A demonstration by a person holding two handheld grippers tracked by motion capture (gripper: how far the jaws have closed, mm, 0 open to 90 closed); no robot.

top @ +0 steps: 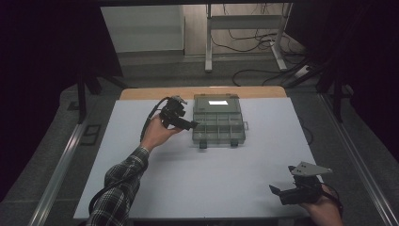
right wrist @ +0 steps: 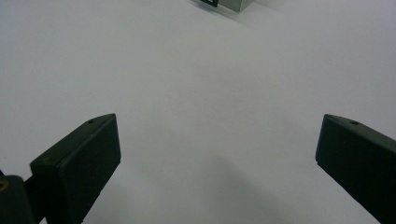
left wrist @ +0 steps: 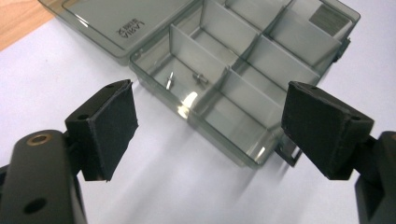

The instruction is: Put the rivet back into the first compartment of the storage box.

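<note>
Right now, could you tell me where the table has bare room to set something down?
The white mat is bare between the compartment box and the right tongs, and left of the left tongs. It is crowded only around the box.

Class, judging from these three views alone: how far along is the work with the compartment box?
Done: the compartment box lies open, lid back, with two small metal pins in one corner compartment. In hand: nothing; the left gripper stands open beside that compartment. The right gripper is open over bare table. Left: the other compartments look empty, and the lid is unclosed.
</note>
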